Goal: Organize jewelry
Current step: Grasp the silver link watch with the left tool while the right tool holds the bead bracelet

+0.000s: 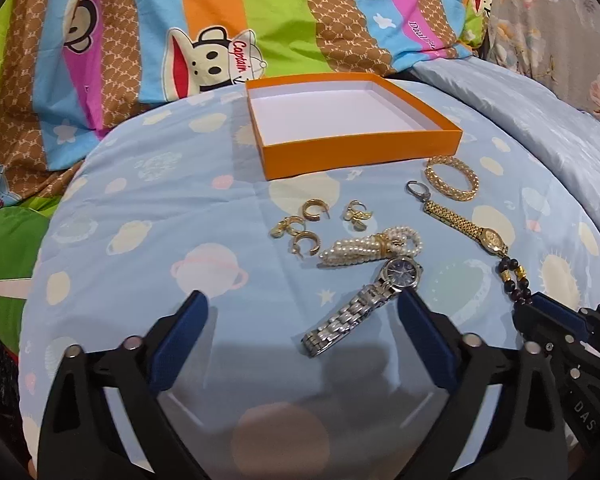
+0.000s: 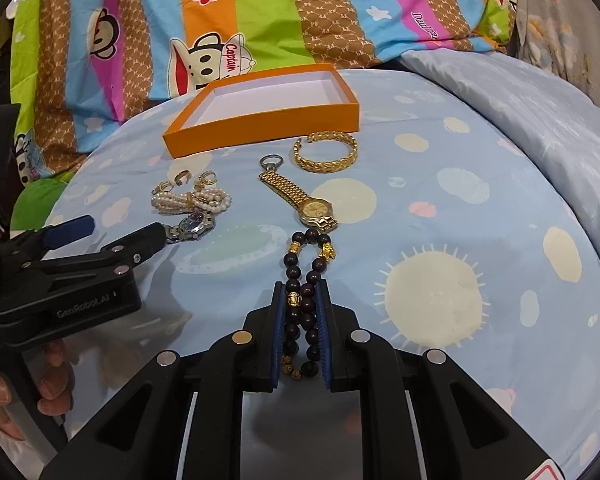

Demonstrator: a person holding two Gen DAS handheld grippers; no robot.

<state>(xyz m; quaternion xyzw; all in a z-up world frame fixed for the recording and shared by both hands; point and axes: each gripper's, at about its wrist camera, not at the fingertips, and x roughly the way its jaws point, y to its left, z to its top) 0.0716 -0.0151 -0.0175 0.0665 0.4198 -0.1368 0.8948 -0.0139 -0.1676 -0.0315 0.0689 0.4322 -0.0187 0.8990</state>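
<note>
the right gripper [image 2: 300, 304] has its jaws nearly closed on the dark wooden bead bracelet with gold charms [image 2: 306, 280], whose far loop lies on the pale blue planet-print bedsheet [image 2: 480, 208], while the left gripper [image 1: 304, 308] gapes wide and empty around the strap of the silver metal wristwatch [image 1: 360, 304]. beyond lie pearls, gold earrings, a gold watch and bangle, then the shallow orange cardboard box [image 1: 360, 152], empty. the loose beads could slip or snag the gold watch when lifted

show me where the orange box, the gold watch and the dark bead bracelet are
orange box [image 1: 360, 152], left wrist view, on its front wall.
gold watch [image 2: 315, 209], right wrist view, on its dial.
dark bead bracelet [image 2: 307, 290], right wrist view, on a bead between the right tongs.
</note>
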